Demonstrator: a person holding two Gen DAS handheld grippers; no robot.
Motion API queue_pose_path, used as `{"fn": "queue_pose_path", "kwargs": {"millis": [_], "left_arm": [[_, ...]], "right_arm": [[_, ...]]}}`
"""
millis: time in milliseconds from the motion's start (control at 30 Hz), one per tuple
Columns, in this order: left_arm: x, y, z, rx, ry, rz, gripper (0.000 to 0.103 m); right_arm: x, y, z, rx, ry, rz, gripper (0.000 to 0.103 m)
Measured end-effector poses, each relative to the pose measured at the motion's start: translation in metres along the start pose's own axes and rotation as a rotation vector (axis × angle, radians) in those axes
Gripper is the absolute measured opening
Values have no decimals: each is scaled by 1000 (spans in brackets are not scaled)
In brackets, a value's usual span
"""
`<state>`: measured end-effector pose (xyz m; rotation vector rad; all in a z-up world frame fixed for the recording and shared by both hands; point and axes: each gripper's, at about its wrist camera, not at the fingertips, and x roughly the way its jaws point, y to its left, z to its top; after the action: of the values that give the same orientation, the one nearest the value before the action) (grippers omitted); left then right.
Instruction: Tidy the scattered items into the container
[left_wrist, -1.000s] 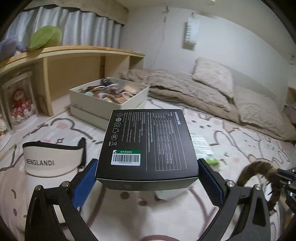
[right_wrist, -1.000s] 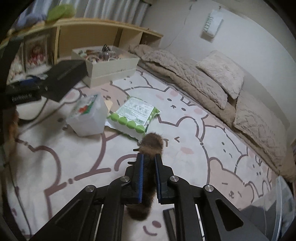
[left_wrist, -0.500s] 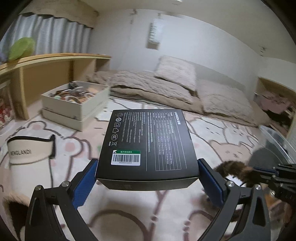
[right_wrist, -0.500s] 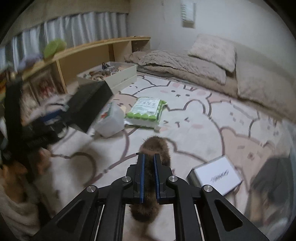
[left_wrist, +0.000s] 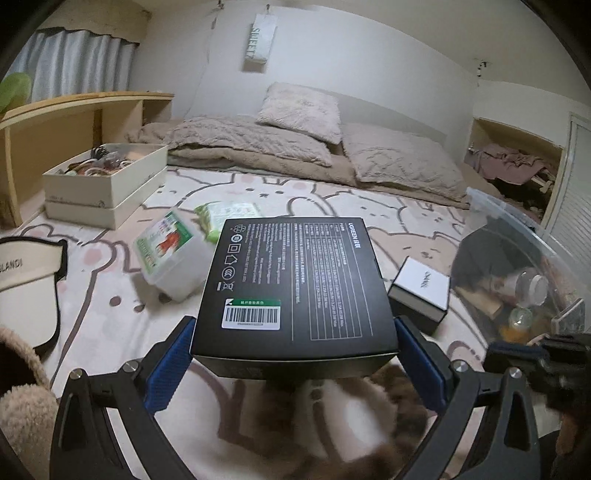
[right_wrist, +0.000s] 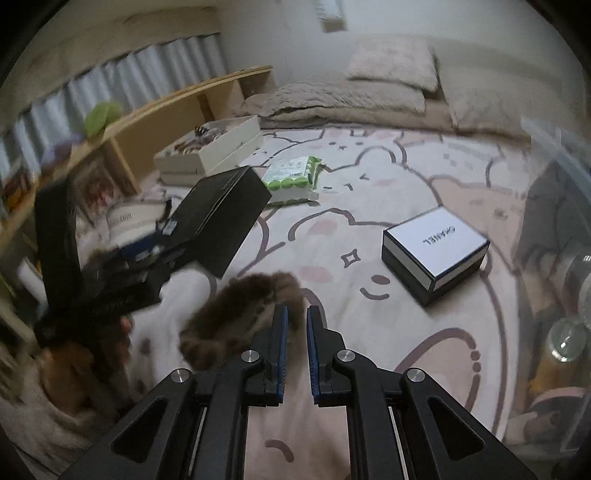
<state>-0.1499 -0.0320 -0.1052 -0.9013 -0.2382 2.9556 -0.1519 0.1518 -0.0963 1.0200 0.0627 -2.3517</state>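
My left gripper (left_wrist: 293, 354) was clamped on the black box (left_wrist: 295, 291), which sat level between its blue pads above the rug. My right gripper (right_wrist: 295, 332) stood slightly apart, the brown furry piece (right_wrist: 240, 314) against its left finger, the clear container (left_wrist: 524, 266) off right.

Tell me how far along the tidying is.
Done: the clear bin already holds bottles. In hand: the left gripper clamps the black box; whether the right gripper grips the furry piece beside it is unclear. Left on the rug: white-lidded box, green pack, plastic tub, visor.
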Motion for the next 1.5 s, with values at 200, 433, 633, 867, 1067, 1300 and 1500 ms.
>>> {"fn": "queue_pose_path", "kwargs": {"millis": [200, 433, 633, 867, 1067, 1300, 1500], "left_arm": [[-4, 31, -3, -64, -14, 53, 102], [-4, 61, -4, -134, -20, 58, 102], [-1, 64, -6, -154, -10, 38, 102], [3, 63, -6, -152, 2, 26, 102], [0, 60, -6, -140, -2, 30, 102], [-9, 50, -8, -126, 10, 21, 102], [-27, 35, -11, -107, 6, 5, 102]], "right_arm": [[19, 46, -21, -167, 55, -22, 86], [57, 93, -40, -450, 129, -155, 86], [88, 108, -59, -618, 217, -245, 80], [104, 112, -65, -650, 247, -266, 31], [96, 108, -59, -601, 199, -241, 12], [66, 84, -34, -403, 149, -122, 12], [31, 68, -14, -260, 86, -2, 12]]}}
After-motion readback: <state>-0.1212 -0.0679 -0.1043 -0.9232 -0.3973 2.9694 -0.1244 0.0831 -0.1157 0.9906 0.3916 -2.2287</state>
